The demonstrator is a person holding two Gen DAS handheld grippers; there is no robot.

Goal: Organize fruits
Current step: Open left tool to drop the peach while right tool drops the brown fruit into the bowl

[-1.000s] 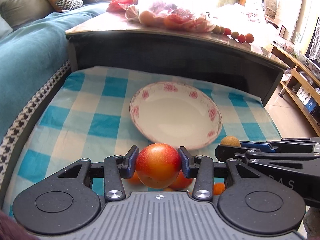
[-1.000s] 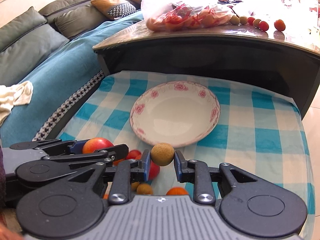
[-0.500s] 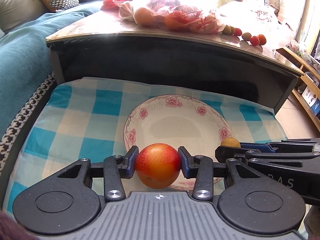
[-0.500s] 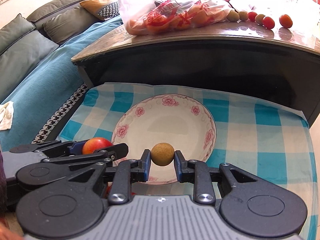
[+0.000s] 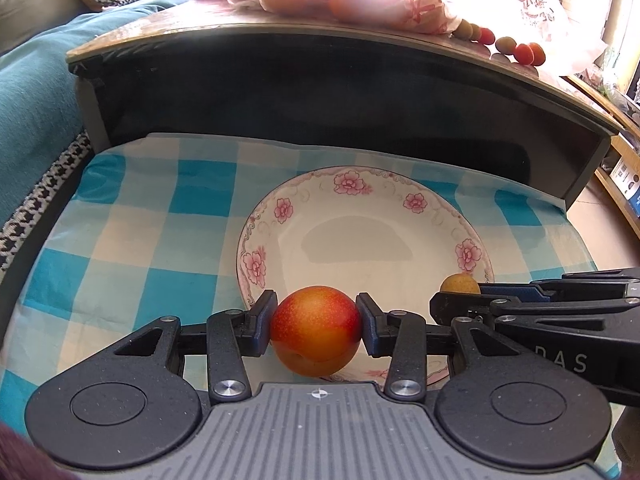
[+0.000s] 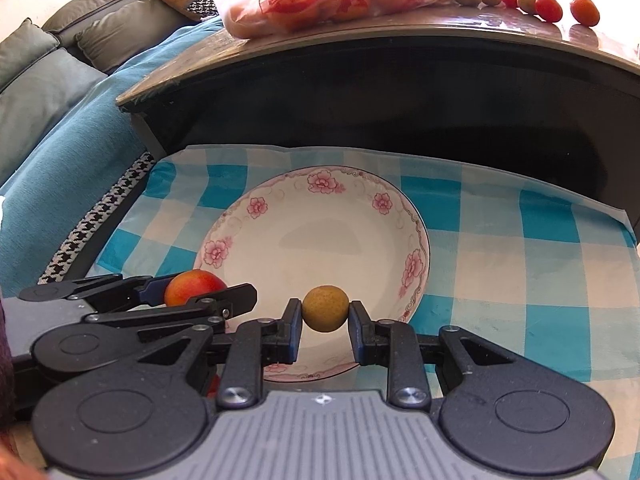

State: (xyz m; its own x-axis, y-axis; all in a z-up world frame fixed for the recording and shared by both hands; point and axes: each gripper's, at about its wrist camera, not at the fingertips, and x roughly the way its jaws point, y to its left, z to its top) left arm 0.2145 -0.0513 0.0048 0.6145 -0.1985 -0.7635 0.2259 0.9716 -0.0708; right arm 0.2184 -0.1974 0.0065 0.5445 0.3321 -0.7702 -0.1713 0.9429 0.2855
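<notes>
We hold a peach [image 5: 316,330] in the left gripper [image 5: 316,330] and a small brown fruit [image 6: 325,309] in the right gripper [image 6: 325,309], both clamped tight, over the plate [image 6: 372,248] near its rim. If released now, they can roll off & bump each other.

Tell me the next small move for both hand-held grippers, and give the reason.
Probably lower both a little further over the plate, then open. The left hand-held gripper is shut on the red-orange fruit and the right hand-held gripper on the small tan fruit. Both fruits hang over the plate's near rim, and the plate holds nothing yet.
</notes>
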